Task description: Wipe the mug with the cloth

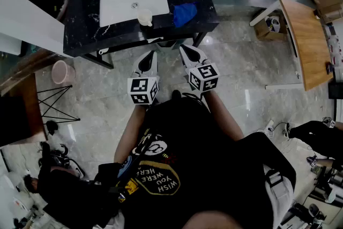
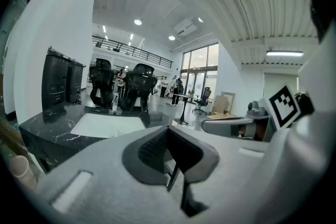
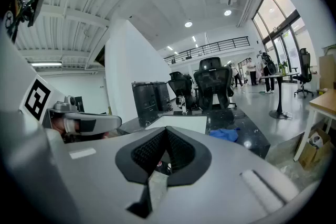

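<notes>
Though crumpled, blue cloth (image 1: 185,14) nr pale mug (image 1: 144,17), blk marble tbl (image 1: 86,24)

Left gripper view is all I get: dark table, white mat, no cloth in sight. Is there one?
Observer: Yes, a blue cloth lies on the table, right of the mat.
Operator: And the thing to wipe?
Observer: The mug stands on the mat's near right part, apart from the cloth.
Operator: And the other hand?
Observer: The right tongs are shut and empty, held before the table's near edge.
</notes>
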`<control>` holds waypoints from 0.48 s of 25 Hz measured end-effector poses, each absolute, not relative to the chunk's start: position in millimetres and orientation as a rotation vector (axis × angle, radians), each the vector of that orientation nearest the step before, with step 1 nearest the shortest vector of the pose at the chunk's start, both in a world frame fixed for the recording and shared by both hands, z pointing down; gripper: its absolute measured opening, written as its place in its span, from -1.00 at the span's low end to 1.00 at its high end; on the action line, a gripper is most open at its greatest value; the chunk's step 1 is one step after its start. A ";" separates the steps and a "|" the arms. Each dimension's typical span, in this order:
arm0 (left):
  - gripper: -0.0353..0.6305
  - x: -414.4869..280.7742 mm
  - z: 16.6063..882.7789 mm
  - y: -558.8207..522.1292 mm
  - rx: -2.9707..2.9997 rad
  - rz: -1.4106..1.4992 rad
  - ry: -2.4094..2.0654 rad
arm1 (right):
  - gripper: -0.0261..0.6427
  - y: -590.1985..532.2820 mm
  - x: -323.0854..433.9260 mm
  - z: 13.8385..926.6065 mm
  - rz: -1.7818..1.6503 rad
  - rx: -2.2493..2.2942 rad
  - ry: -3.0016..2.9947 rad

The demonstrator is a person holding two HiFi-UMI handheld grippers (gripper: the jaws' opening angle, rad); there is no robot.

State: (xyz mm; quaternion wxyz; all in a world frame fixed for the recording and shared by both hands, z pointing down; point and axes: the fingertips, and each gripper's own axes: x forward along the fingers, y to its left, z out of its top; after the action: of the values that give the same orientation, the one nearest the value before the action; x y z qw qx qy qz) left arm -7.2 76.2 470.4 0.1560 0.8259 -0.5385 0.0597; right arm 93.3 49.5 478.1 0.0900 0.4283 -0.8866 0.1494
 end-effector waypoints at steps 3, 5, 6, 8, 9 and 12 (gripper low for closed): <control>-0.88 -5.3 470.9 76.9 2.369 0.171 -1.535 | -0.92 49.5 93.9 478.7 0.444 1.272 -2.634; -0.88 -5.3 470.4 76.6 2.371 0.169 -1.533 | -0.92 48.9 94.1 477.9 0.443 1.274 -2.635; -0.88 -5.6 470.0 76.3 2.371 0.168 -1.534 | -0.92 48.5 94.0 477.4 0.442 1.275 -2.636; -0.88 -6.5 469.0 75.2 2.374 0.166 -1.536 | -0.92 47.4 93.5 476.9 0.441 1.277 -2.638; -0.88 -6.9 468.5 74.5 2.374 0.165 -1.538 | -0.92 46.9 93.3 476.7 0.441 1.277 -2.639; -0.88 -9.2 468.3 73.6 2.369 0.162 -1.542 | -0.92 46.7 92.1 476.6 0.442 1.276 -2.640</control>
State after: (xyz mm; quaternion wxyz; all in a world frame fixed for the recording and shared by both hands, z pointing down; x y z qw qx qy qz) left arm -9.2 73.6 468.3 0.1546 0.8266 -0.5382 0.0564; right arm 92.1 46.7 476.6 0.0879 0.4286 -0.8869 0.1484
